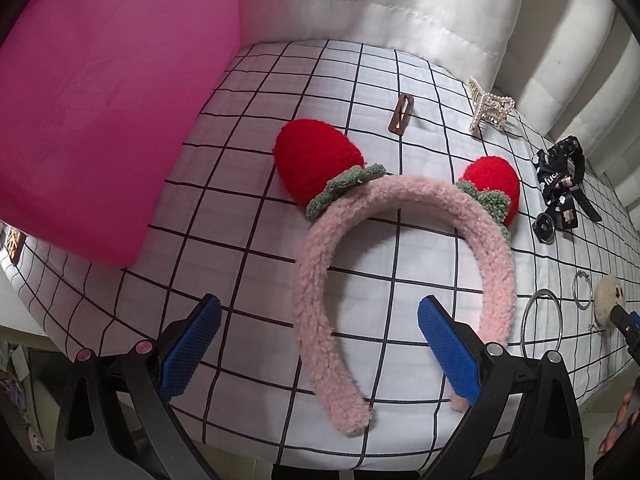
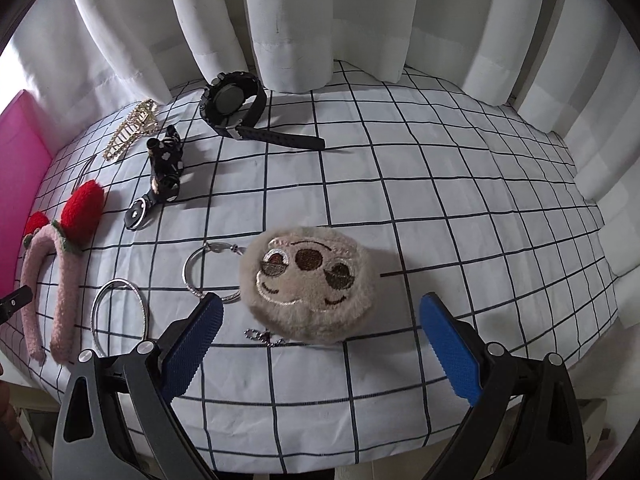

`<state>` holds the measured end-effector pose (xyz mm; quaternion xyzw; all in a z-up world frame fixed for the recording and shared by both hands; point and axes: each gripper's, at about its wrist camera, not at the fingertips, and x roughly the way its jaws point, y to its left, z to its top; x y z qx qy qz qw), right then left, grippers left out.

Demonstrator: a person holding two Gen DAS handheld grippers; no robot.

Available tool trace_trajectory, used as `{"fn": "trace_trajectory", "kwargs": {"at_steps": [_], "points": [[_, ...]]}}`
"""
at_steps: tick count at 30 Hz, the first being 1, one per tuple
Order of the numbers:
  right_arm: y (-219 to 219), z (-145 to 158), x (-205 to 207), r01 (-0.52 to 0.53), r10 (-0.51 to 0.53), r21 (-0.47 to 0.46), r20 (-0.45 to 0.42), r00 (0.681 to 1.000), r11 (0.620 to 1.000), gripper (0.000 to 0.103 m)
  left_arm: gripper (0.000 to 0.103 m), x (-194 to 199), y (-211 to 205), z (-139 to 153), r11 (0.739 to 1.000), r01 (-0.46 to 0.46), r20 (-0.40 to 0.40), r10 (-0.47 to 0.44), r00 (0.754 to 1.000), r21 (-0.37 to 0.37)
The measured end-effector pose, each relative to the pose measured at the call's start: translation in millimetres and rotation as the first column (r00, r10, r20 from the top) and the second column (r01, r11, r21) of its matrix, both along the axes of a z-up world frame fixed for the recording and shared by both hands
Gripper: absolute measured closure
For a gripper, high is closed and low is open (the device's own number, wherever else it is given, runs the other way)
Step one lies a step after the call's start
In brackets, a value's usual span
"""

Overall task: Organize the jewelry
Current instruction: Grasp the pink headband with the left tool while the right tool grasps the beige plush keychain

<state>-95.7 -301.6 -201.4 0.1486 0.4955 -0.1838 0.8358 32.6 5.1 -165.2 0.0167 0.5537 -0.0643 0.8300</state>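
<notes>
A pink fluffy headband (image 1: 320, 300) with two red strawberry ears lies on the checked cloth, its ends toward my open, empty left gripper (image 1: 320, 316); it also shows in the right wrist view (image 2: 60, 288). A beige fluffy sloth-face charm (image 2: 308, 284) with a small chain lies just ahead of my open, empty right gripper (image 2: 320, 316). Two silver hoops (image 2: 120, 312) (image 2: 208, 272) lie left of the charm. A black watch (image 2: 236, 104), a black bow clip (image 2: 164, 164), a pearl claw clip (image 1: 490, 106) and a brown snap clip (image 1: 401, 119) lie farther back.
A pink box (image 1: 100, 112) stands at the table's left side. White curtains (image 2: 320, 20) hang close behind the table. The checked cloth (image 2: 440, 200) to the right of the charm is bare. The table's front edge runs just under both grippers.
</notes>
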Motion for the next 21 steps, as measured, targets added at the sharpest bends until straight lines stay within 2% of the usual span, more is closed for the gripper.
{"fn": "trace_trajectory", "kwargs": {"at_steps": [10,12,16,21], "points": [[-12,-31,15,-0.011,0.011,0.012,-0.038,0.999,1.0,0.009,0.006,11,-6,-22,1.0,-0.016,-0.021,0.016,1.0,-0.016],[-12,-37,15,-0.015,0.016,0.012,-0.046,0.999,1.0,0.009,0.006,12,-9,-23,1.0,-0.019,-0.006,0.018,1.0,-0.006],[-15,-38,12,-0.016,0.016,0.005,-0.012,1.0,1.0,0.009,0.005,13,-15,-26,0.999,-0.011,0.027,0.01,1.0,0.033],[-14,-40,10,-0.022,0.023,-0.013,0.018,1.0,1.0,0.009,0.005,15,-16,-27,0.999,-0.025,0.05,0.024,0.998,0.029]]}}
